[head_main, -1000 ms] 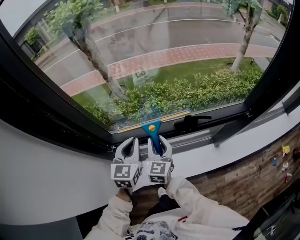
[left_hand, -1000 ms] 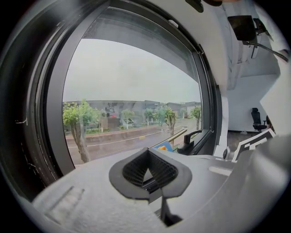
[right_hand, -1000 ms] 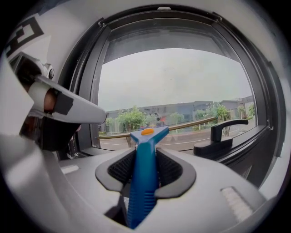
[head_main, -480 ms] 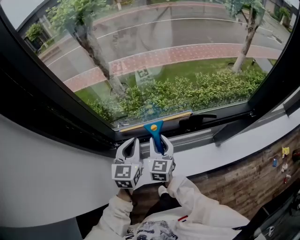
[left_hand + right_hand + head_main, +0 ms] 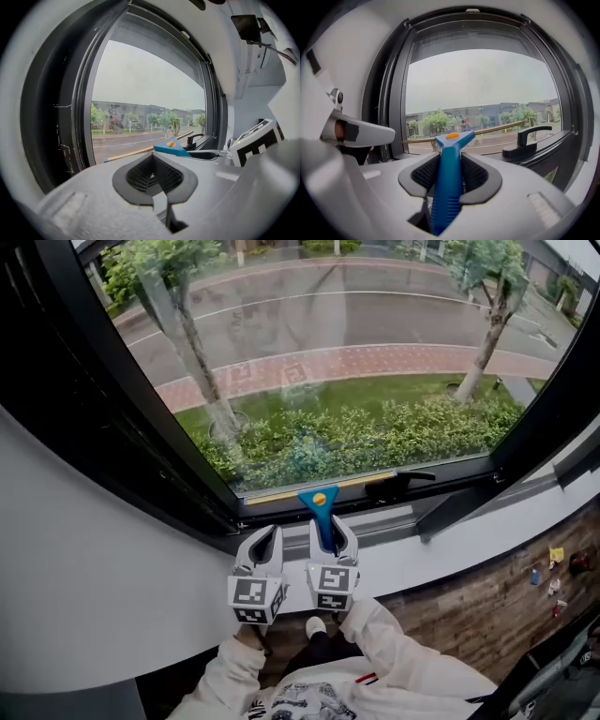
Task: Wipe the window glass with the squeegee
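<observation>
Concealed, cropped parts
We lose the squeegee's handle end inside the right gripper; the window frame is cropped.

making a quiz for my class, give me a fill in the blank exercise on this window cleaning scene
1. The right gripper is shut on the ____ handle of the squeegee.
2. The squeegee's blade lies along the ____ edge of the window glass.
3. The left gripper is shut and holds ____.
4. In the head view, the black window handle sits to the ____ of the squeegee.

Missing words: blue; bottom; nothing; right
</observation>
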Available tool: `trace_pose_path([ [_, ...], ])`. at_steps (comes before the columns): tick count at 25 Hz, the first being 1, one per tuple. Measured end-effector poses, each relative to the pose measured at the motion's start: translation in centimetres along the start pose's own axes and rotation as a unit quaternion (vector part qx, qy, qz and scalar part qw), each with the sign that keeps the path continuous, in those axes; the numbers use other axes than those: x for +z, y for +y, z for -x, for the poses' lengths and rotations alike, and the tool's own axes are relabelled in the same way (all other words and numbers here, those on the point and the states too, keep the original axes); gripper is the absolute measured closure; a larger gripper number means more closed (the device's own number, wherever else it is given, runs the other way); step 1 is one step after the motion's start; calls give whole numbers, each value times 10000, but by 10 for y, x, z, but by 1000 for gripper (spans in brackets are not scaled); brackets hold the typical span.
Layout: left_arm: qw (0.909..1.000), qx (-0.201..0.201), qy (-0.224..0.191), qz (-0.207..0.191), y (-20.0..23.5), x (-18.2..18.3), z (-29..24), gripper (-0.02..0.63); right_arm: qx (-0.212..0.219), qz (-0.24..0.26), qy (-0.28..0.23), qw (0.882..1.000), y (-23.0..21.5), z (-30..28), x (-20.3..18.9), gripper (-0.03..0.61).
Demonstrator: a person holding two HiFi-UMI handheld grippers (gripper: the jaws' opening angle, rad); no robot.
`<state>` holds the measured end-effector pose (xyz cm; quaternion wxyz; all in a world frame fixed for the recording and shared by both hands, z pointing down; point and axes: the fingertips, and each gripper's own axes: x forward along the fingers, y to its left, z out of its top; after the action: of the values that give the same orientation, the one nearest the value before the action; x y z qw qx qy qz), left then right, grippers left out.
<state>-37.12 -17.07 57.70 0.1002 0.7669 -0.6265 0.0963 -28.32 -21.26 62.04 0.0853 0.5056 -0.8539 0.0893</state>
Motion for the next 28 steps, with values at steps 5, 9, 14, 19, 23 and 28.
trace_pose_path([
  [5,9992,-242,-155,276,-16,-7,14,615,-41,274,-6,9996,-15,38,15,436],
  [9,9971,-561,-173,490,-42,-24,39,615,10,103,181,9998,-31,82,11,436],
  [14,9949,-787,-8,626,-75,-45,87,615,-9,-37,456,9990,-49,153,12,436],
  [19,9961,-661,-22,577,-88,-59,105,615,63,29,492,9988,-65,192,-1,436],
  [23,9976,-509,-212,427,-122,-50,123,615,193,6,291,9994,-78,235,-7,436],
  [28,9983,-355,-426,167,-211,-51,164,615,448,-160,-33,9989,-109,316,-27,436],
])
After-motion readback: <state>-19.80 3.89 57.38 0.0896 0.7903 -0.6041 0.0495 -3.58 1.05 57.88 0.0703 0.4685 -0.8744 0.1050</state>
